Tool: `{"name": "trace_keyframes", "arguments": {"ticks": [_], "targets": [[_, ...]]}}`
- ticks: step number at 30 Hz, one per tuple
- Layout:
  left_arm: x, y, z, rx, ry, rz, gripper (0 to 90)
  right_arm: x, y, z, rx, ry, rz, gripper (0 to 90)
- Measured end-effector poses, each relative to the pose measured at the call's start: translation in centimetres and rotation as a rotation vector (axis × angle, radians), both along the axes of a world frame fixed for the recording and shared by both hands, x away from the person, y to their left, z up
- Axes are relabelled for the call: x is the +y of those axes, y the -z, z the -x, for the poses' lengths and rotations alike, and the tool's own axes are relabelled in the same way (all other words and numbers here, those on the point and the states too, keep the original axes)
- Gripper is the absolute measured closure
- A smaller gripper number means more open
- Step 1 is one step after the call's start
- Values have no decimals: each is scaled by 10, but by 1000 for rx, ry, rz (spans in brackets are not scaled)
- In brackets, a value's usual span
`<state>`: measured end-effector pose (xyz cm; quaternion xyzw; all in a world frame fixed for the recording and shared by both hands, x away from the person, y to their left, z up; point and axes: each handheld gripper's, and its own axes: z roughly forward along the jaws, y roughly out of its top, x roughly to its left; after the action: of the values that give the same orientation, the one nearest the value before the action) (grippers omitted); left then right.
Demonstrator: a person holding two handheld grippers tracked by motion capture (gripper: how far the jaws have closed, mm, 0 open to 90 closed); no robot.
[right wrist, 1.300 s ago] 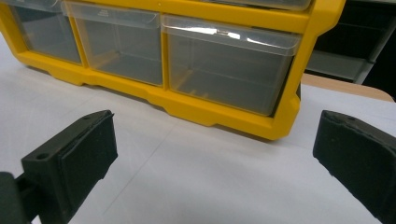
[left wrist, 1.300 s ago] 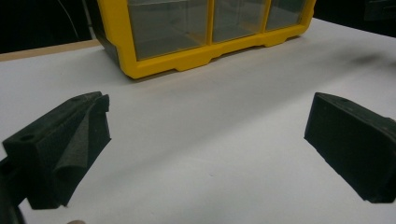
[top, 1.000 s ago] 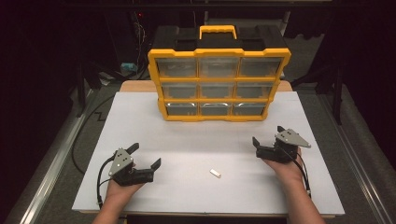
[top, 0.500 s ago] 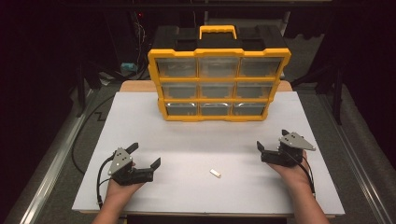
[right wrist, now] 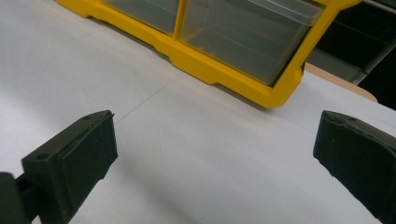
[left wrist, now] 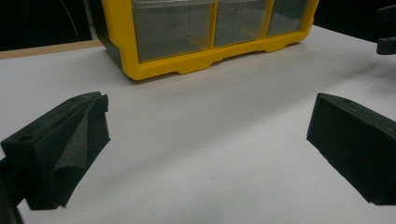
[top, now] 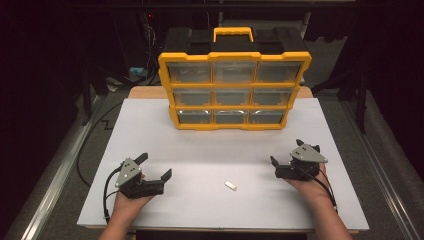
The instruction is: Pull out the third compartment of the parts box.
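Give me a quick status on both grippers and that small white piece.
Left gripper open, empty. Right gripper open, empty. Small white piece flat on the white board between them, untouched. Path clear; yellow drawer organizer stands behind.

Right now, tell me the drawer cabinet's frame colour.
Yellow frame, with clear drawers; best in the high view.

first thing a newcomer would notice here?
The yellow drawer cabinet with clear drawers, standing upright at the far end of the white table. Then the two open black grippers near the front edge, left gripper and right gripper, with a small white piece lying on the table between them, untouched.
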<state>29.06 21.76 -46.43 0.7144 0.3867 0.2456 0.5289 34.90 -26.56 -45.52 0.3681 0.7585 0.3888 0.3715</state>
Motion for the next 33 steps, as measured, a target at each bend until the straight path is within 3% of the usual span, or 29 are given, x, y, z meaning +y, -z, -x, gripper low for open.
{"name": "trace_keyframes", "arguments": {"ticks": [1, 5, 9, 33], "targets": [[0, 0, 0, -1, 0, -1, 2, 2, 0, 1, -9, -9, 32, 3], [0, 0, 0, -1, 0, -1, 3, 6, -1, 3, -22, -18, 82, 3], [0, 0, 0, 0, 0, -2, 3, 9, 0, 4, -22, -26, 110, 3], [0, 0, 0, -2, 1, -7, 4, 27, 1, 12, -81, -74, 390, 4]]}}
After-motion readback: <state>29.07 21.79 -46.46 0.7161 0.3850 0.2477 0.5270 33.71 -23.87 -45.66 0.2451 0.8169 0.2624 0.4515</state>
